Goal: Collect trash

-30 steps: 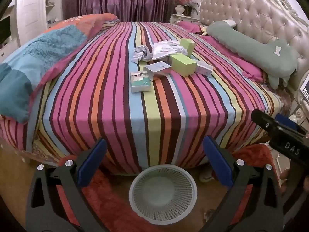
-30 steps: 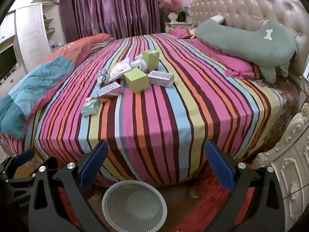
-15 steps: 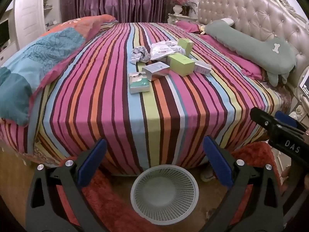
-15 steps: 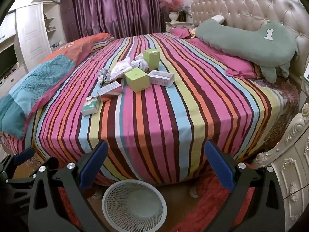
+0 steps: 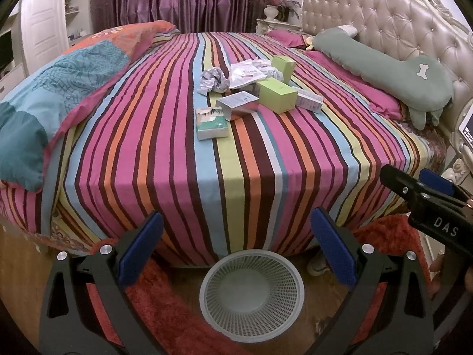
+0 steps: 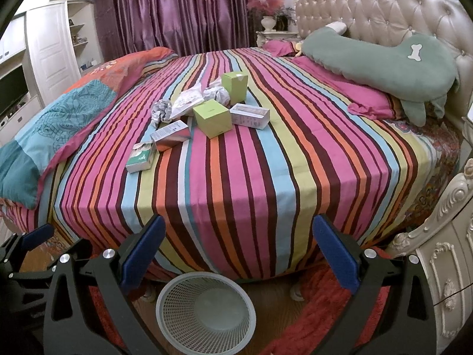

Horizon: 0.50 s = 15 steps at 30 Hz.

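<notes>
Left wrist view: The left gripper (image 5: 236,245) stands spread wide and empty; its black arms are cut off by the lower frame edge, and only the blue pads (image 5: 139,248) show fully. At the right edge the right gripper (image 5: 419,189) enters sideways. Only part of its black body and one blue pad are visible, so its state cannot be told from here. A white mesh basket (image 5: 251,266) of perforated plastic, round and tapered, sits on the floor against the foot of the striped bed (image 5: 236,162), between the pads in the picture. The trash lies in one cluster mid-bed: crumpled paper (image 5: 213,81), a white plastic wrapper (image 5: 246,74), two green boxes (image 5: 276,94), a silver carton (image 5: 239,105), a flat teal packet (image 5: 211,122) and a pale box (image 5: 309,102) half hidden behind the green one. Print on the cartons is too small to read. Compared with one second ago, the cluster sits slightly lower in the picture; the items keep their arrangement.

Right wrist view: The right gripper (image 6: 236,250) is likewise spread and holds nothing. The left gripper (image 6: 26,242) shows only as a fragment at the lower left. The basket (image 6: 205,285) rim is partly covered by the left pad. The cluster (image 6: 211,118) is well apart from both tools. A green plush pillow (image 6: 381,59) rests against the tufted headboard (image 6: 384,9). Framing matches the earlier picture closely.
</notes>
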Available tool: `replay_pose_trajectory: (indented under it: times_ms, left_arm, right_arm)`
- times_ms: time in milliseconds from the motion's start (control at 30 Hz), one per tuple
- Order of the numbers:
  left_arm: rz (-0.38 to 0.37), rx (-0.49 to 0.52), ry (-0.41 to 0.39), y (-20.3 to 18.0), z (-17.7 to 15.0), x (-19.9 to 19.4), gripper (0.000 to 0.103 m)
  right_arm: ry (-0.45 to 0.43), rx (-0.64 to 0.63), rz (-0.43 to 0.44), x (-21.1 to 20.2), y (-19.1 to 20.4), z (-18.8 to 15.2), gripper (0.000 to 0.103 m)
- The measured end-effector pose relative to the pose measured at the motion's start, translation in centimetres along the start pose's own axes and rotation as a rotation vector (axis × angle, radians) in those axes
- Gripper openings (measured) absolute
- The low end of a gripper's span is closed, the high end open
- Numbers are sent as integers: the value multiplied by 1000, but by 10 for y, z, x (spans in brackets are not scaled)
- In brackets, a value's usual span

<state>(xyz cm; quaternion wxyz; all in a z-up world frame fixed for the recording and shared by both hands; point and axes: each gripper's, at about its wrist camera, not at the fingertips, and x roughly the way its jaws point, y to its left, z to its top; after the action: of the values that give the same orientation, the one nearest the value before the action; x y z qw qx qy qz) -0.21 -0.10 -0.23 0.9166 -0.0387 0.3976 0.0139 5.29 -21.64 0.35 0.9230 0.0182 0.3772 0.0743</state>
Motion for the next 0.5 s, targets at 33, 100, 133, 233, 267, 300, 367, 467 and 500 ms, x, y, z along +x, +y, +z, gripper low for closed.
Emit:
replay_pose_trajectory:
  times_ms: [33, 100, 133, 233, 267, 300, 367, 467, 500]
  left_arm:
    - [2, 0, 0, 0, 0, 0, 97]
    - [4, 0, 0, 0, 0, 0, 97]
    - [3, 0, 0, 0, 0, 0, 97]
    - [2, 0, 0, -1, 0, 0, 97]
    - [3, 1, 0, -1, 0, 0, 97]
    - [2, 1, 0, -1, 0, 0, 97]
    - [2, 0, 1, -1, 0, 0, 97]
    - [2, 2, 1, -2, 0, 1, 97]
    - [2, 2, 1, -2, -1, 1, 97]
  right_arm:
    - [1, 1, 1, 1, 0, -1, 95]
    - [0, 0, 1, 1, 0, -1, 95]
    - [-1, -1, 1, 1, 0, -1, 95]
    - [-1, 0, 1, 1, 0, -1, 95]
    - [0, 1, 1, 1, 0, -1, 95]
    - [0, 1, 1, 1, 0, -1, 95]
    - [-1, 1, 0, 1, 1, -1, 95]
    - [0, 0, 1, 0, 0, 0, 95]
    - [0, 0, 2, 1, 0, 0, 95]
